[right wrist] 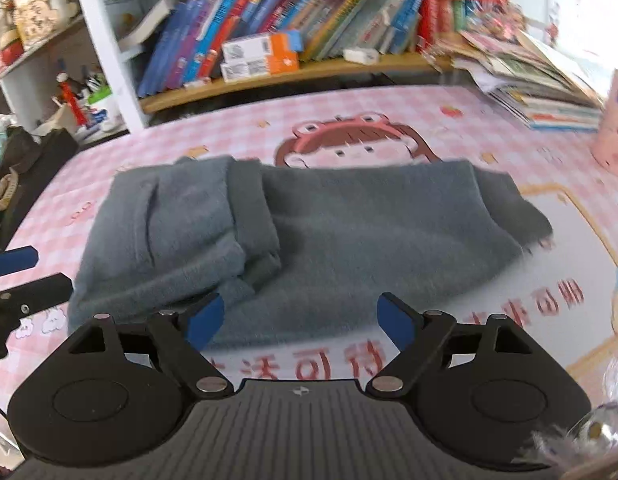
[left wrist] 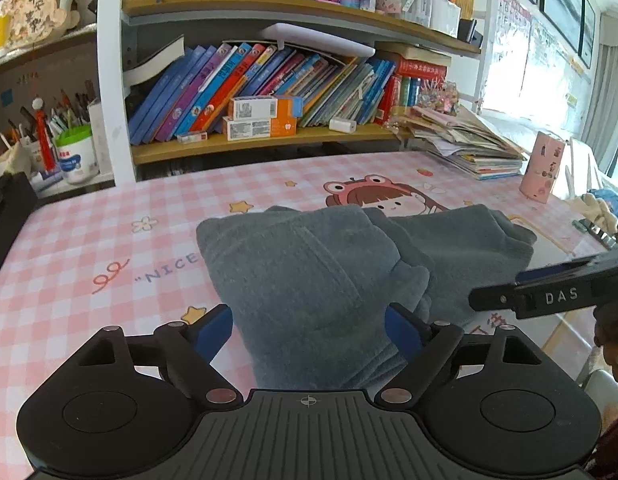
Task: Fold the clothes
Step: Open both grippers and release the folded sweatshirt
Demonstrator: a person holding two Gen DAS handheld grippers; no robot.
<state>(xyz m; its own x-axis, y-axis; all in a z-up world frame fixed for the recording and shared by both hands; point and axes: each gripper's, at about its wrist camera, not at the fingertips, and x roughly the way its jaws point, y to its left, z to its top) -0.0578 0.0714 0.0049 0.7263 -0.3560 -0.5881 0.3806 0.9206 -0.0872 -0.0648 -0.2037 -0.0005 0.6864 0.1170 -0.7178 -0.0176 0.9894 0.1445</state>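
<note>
Clearly soft and thick: grey fleece garment (left wrist: 309,272) lying partly folded on pink checked tablecloth (left wrist: 89,240), near the front edge, below the bookshelf (left wrist: 269,140); likely light, limp, draping when lifted, grippy rather than slippery; best pinched at a doubled edge or corner, both layers together. Left gripper (left wrist: 309,330) spread wide over the near fold, pads clear of the cloth, holding nothing; right gripper (right wrist: 297,320) likewise wide apart and empty, just short of the hem.
</note>
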